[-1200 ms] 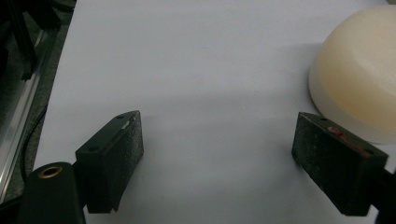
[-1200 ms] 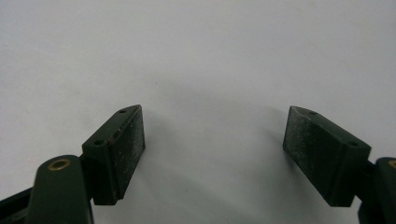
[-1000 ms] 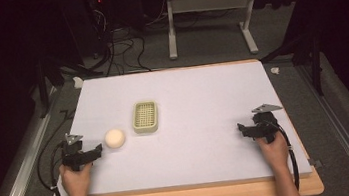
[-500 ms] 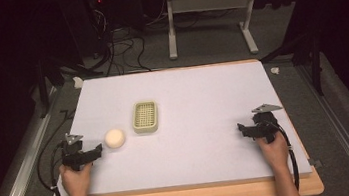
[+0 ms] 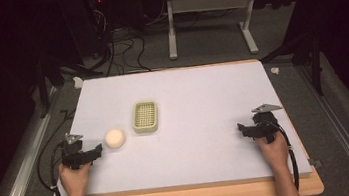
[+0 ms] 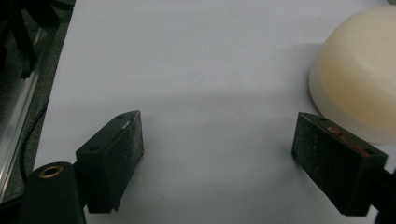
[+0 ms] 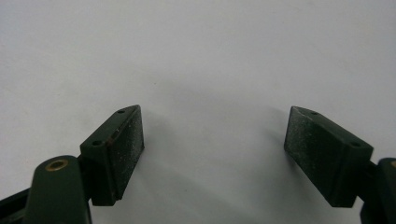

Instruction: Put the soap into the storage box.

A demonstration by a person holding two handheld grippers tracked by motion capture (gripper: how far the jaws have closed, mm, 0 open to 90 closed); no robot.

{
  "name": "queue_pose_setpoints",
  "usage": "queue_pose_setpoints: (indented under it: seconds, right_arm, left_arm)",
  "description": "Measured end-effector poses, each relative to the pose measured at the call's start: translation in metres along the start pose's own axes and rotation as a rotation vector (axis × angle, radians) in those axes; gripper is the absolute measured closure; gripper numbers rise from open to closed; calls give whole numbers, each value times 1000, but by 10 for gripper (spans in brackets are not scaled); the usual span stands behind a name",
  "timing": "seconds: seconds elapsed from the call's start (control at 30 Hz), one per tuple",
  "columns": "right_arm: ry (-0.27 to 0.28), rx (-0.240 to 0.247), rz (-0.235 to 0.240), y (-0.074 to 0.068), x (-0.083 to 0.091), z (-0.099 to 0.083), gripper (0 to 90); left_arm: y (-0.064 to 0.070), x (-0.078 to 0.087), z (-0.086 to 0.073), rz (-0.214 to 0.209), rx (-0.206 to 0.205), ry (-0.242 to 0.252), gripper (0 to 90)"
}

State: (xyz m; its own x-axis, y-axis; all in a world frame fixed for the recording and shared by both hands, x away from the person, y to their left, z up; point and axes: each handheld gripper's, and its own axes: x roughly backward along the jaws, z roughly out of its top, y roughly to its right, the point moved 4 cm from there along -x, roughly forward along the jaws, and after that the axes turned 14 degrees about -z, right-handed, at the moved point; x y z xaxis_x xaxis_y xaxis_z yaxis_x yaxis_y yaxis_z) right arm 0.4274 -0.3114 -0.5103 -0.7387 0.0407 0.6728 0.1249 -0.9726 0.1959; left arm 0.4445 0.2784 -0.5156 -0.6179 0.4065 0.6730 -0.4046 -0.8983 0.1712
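The left gripper [image 5: 99, 149] rests low on the white worktop [image 5: 198, 105] with its jaws spread wide and nothing between them. In the left gripper view, its pads [image 6: 125, 149] stand far apart over bare white surface. Just ahead of it and off its right jaw sits a cream ball [image 5: 115, 138], close to that jaw's tip, though whether they touch I cannot tell; the ball [image 6: 359, 84] bulges in at the upper right of that view. Beyond the ball lies a small pale green slotted tray [image 5: 145, 116], near it but apart. The right gripper [image 5: 241, 129], well apart across the worktop, also has its jaws spread, holding nothing.
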Motion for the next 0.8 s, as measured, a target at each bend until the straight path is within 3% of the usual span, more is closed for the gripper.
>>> queue_pose_setpoints:
  seconds: [0.5,0.8]
  right_arm:
    - [0,0,-1,0,0,0,204]
    - [-2,0,1,0,0,0,205]
  left_arm:
    - [6,11,3,-31,-21,28,148]
    - [22,17,7,-58,-74,31,138]
